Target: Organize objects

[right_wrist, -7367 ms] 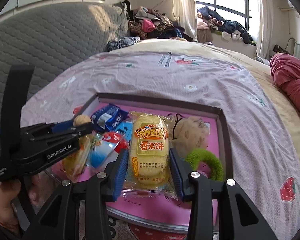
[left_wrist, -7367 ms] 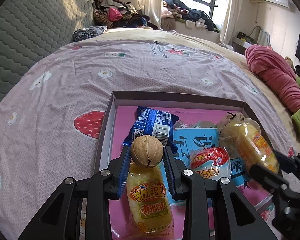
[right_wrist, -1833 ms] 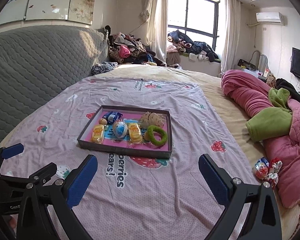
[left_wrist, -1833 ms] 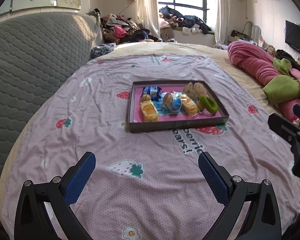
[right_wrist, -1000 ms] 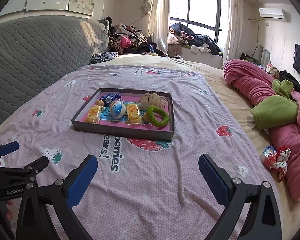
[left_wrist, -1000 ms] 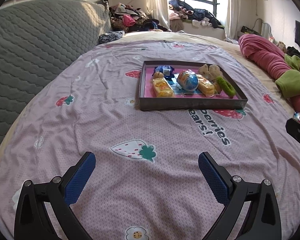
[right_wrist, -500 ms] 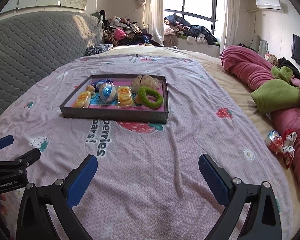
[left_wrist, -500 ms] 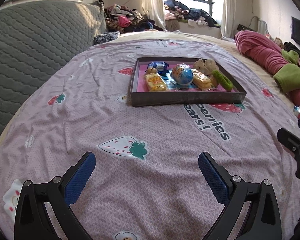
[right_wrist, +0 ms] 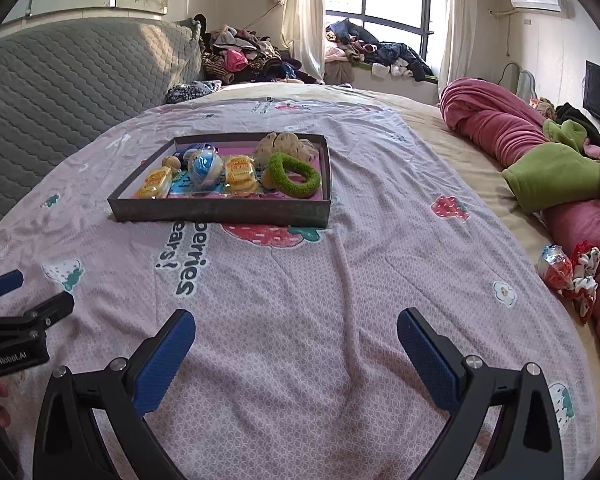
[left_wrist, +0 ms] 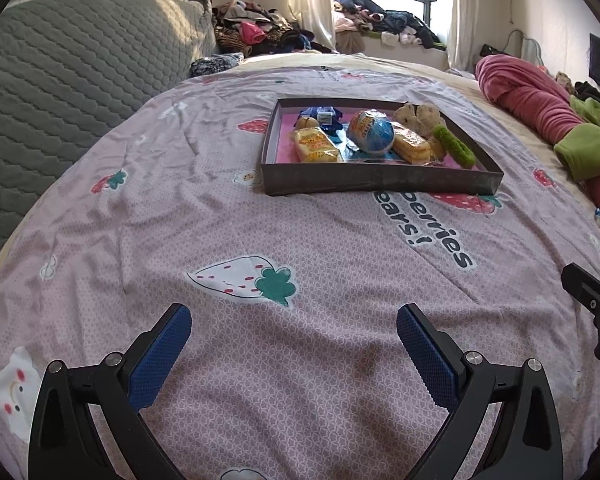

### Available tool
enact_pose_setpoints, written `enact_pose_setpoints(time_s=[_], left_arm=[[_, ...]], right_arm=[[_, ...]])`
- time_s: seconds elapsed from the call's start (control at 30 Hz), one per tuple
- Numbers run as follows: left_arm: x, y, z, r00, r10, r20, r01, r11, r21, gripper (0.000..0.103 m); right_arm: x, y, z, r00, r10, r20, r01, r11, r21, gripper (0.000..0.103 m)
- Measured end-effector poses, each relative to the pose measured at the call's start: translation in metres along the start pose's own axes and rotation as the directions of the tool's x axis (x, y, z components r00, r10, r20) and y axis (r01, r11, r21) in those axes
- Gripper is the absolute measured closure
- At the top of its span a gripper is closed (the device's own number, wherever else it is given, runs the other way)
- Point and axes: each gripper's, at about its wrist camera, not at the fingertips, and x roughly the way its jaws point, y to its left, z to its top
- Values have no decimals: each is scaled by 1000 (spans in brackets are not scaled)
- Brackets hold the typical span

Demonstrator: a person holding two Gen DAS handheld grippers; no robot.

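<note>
I hold my left hand-held gripper [left_wrist: 292, 344] and my right hand-held gripper [right_wrist: 296, 348] low over the bed sheet [right_wrist: 340, 280], both with fingers spread wide and nothing between them. The tray [right_wrist: 220, 210] sits well ahead of me on the bed, already carrying two yellow rice cakes [right_wrist: 240, 172], a blue-and-white round packet [right_wrist: 206, 168], a small walnut [right_wrist: 172, 162], a blue wrapper [left_wrist: 320, 114], a beige plush piece [right_wrist: 284, 144] and a green ring [right_wrist: 294, 176]. Off to my right, near the pink blanket [right_wrist: 500, 128], a red-and-white wrapped snack [right_wrist: 556, 268] lies touching a red-and-white scrunchie [right_wrist: 584, 276], both outside the tray, so I judge they may be what is left to gather, though the task does not say. The risks I see come from the soft bed: pressing a finger down beside the tray could tilt it and send the round packet rolling over the low wall. Reaching for the snack, I could pinch the scrunchie with it, or catch a fold of blanket. The crinkly wrapper could also slip from my blue pads [right_wrist: 164, 360] if I close on its loose edge.
</note>
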Motion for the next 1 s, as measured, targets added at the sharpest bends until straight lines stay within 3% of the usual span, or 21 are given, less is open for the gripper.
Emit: enact_pose_setpoints(time_s=[1.0], left_arm=[[17,3,-9,1000,-5,-25,4,1000,-24,1]], right_arm=[[17,-6,-13,999,-3,-37,3,1000,10,1]])
